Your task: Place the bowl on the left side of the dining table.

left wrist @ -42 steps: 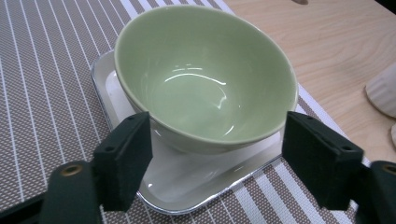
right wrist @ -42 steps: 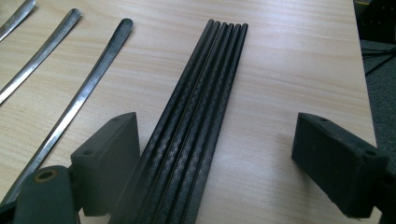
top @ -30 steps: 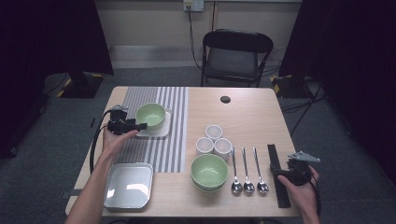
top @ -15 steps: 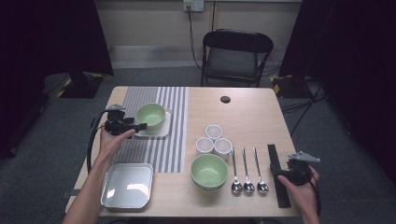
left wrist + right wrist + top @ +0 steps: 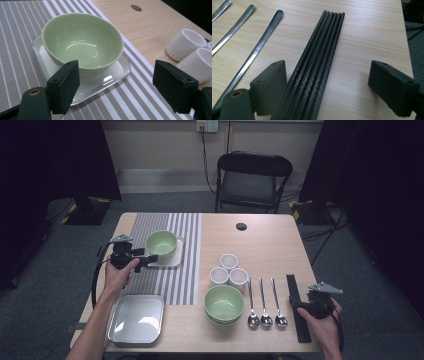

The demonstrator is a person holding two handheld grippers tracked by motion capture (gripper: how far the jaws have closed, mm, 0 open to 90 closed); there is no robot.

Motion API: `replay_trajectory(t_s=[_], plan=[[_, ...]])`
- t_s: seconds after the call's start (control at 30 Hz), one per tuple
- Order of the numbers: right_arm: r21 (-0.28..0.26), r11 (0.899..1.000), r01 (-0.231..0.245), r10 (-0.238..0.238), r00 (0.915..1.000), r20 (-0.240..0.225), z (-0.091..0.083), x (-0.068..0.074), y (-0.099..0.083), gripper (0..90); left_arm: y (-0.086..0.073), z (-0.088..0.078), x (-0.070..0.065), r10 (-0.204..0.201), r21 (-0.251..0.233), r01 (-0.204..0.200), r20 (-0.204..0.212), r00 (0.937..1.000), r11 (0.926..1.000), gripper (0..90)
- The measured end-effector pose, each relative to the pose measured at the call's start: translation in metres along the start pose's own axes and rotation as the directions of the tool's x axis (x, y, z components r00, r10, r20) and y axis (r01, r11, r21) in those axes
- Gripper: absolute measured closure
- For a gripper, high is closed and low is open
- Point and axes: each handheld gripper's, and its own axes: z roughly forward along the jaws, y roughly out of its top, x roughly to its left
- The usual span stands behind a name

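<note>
My left hand-held gripper [image 5: 116, 87] has just been opening, nothing between its jaws, just beside the green bowl [image 5: 82, 41] on its white plate [image 5: 110, 75]. My right hand-held gripper [image 5: 329, 87] gapes over the black chopsticks [image 5: 317, 62].

A light wooden table [image 5: 265, 245] carried everything. A grey striped runner [image 5: 172, 270] lay across its left part, from the twelve o'clock edge down towards six. Beside the runner at the seven o'clock corner sat a square metal tray [image 5: 136, 318]. Near the centre three small white cups [image 5: 229, 271] stood clustered, touching one another, and just at six o'clock of them rested a stack of green bowls [image 5: 224, 304]. At three o'clock of the stack lay three spoons [image 5: 265, 302] side by side, then a bundle of black chopsticks [image 5: 314, 72] near the right edge. A small dark hole [image 5: 241, 226] marked the top towards twelve o'clock.
</note>
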Motion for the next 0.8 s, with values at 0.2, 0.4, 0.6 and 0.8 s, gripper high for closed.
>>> replay_trajectory(t_s=[0.2, 0.4, 0.6, 0.8], plan=[[0.0, 1.0, 0.002, -0.002, 1.0, -0.003, 0.0, 0.0, 0.0, 14.2, -0.001, -0.008, -0.016, 0.042, -0.027, -0.042, 0.011, 0.9991, 0.9988, 26.7], [0.0, 1.0, 0.004, -0.004, 1.0, -0.003, 0.0, -0.001, 0.0, 14.4, -0.008, -0.012, -0.027, 0.067, -0.003, -0.066, 0.032, 0.9973, 0.9978, 26.4], [0.002, 1.0, 0.001, -0.001, 1.0, -0.003, 0.0, -0.001, 0.001, 14.9, -0.016, -0.016, -0.043, 0.091, 0.005, -0.091, 0.042, 0.995, 0.9958, 26.2], [0.007, 1.0, 0.001, -0.001, 0.9998, -0.018, -0.004, -0.001, 0.003, 26.2, -0.025, -0.017, -0.054, 0.137, 0.021, -0.137, 0.013, 0.9905, 0.9903, 25.5]])
